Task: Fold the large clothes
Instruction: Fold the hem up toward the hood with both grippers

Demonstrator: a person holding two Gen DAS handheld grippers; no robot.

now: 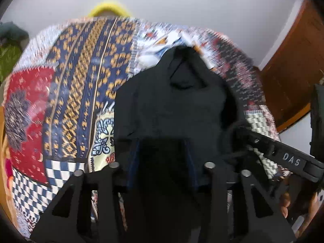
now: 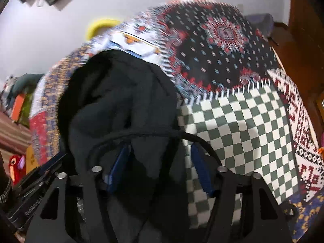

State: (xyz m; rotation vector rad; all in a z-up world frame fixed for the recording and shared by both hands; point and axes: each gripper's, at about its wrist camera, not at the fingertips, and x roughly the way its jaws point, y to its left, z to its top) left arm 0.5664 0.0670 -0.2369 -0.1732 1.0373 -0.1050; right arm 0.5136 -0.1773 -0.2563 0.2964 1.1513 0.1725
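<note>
In the left wrist view, a patchwork bedspread [image 1: 85,93] covers the surface, with red, navy-and-gold and blue-checked panels on its left side. A yellow curved object [image 1: 109,10] shows past its far edge against the pale wall. The black garment [image 1: 172,105] lies on the spread, from the middle of the view down to the left tool [image 1: 162,162]. Dark cloth fills the space between this tool's blue-edged fingers [image 1: 134,162], so it appears to be clenched on the garment, though the contact itself is dark and blurred. At the right edge, the other tool's body, marked "DAS", reaches in beside the garment.

In the right wrist view, a red toy [image 2: 16,168] sits at the far left, low down. The black garment is bunched in the left and middle of the view, its black drawstring [image 2: 141,134] looping across in front of the right tool [image 2: 160,172]. This tool's blue pads [image 2: 118,168] stand apart, with garment cloth between them; I cannot tell whether they are pressing it. To the right the bedspread shows a green-and-white checked panel [image 2: 243,137] and a black-and-red patterned one.
</note>
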